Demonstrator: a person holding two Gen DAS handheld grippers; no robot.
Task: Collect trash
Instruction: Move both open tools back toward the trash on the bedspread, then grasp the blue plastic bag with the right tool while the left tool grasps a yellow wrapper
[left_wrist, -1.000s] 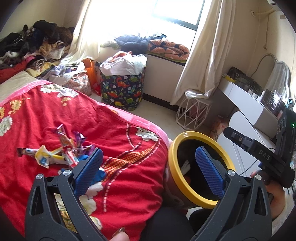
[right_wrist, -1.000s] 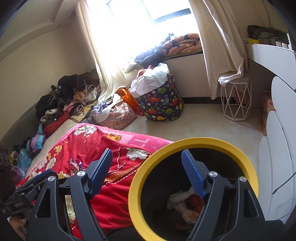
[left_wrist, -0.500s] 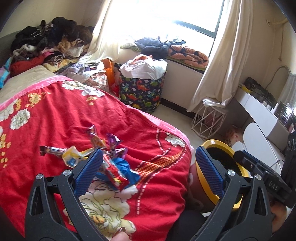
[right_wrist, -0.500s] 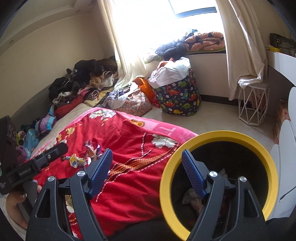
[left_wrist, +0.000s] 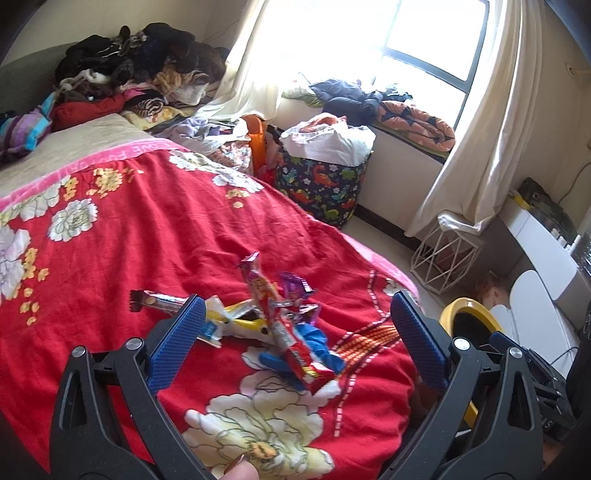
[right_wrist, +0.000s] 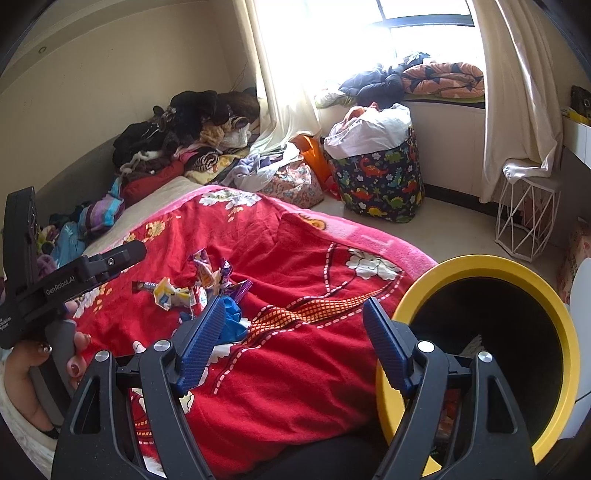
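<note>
We're working over the red floral-print blanket (left_wrist: 155, 236) on the bed, w/ the black bin w/ yellow rim (right_wrist: 476, 266) standing on the floor just beside the bed edge, prob. so wrappers drop straight in. The pile of crumpled snack wrappers (left_wrist: 269, 321) is lying near that edge, between both views. We're holding the left gripper (left_wrist: 295, 339) above the pile, fingers wide, nothing in them. The right gripper (right_wrist: 295, 339) is hovering between pile & bin, fingers also wide, empty. The long red candy wrapper (left_wrist: 284, 332) is sticking up tilted, long axis running away from the left cam.
</note>
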